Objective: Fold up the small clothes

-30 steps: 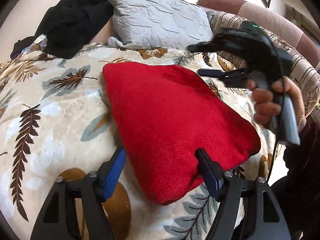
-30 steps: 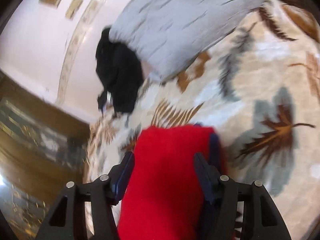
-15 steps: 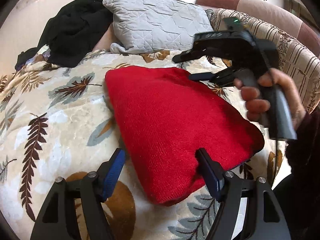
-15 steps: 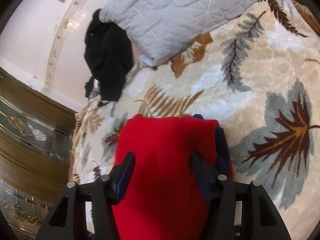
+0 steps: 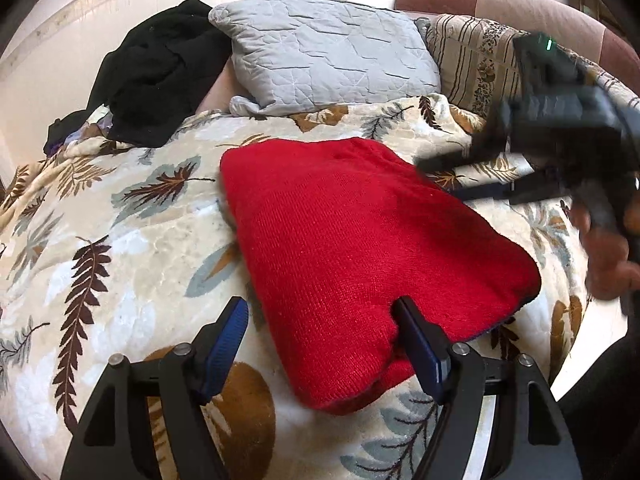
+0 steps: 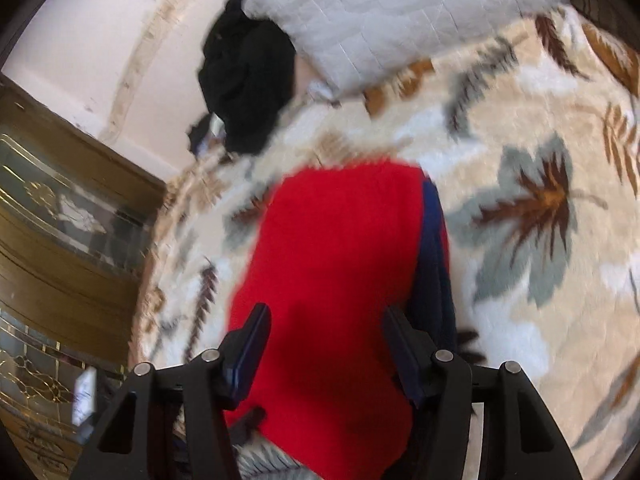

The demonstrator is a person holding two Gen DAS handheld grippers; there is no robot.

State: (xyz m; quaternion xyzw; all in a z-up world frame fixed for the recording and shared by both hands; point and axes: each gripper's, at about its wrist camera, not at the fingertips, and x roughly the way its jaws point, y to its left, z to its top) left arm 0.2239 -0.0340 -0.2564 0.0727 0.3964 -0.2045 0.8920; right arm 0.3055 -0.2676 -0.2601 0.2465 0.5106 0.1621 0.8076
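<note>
Red knit garment (image 5: 360, 248) between parted left tongs (image 5: 320, 316), apparently unheld

A bed draped in a cream blanket (image 5: 120, 240) printed with brown and grey-blue leaves fills the room, a quilted grey pillow (image 5: 328, 52) at its head beside a heap of black clothing (image 5: 156, 72). A striped, floral cushion (image 5: 476, 60) leans against a maroon-and-pink padded headboard (image 5: 500, 0). Pale walls (image 6: 100, 40) meet a wooden door with leaded glass (image 6: 60, 240).
</note>
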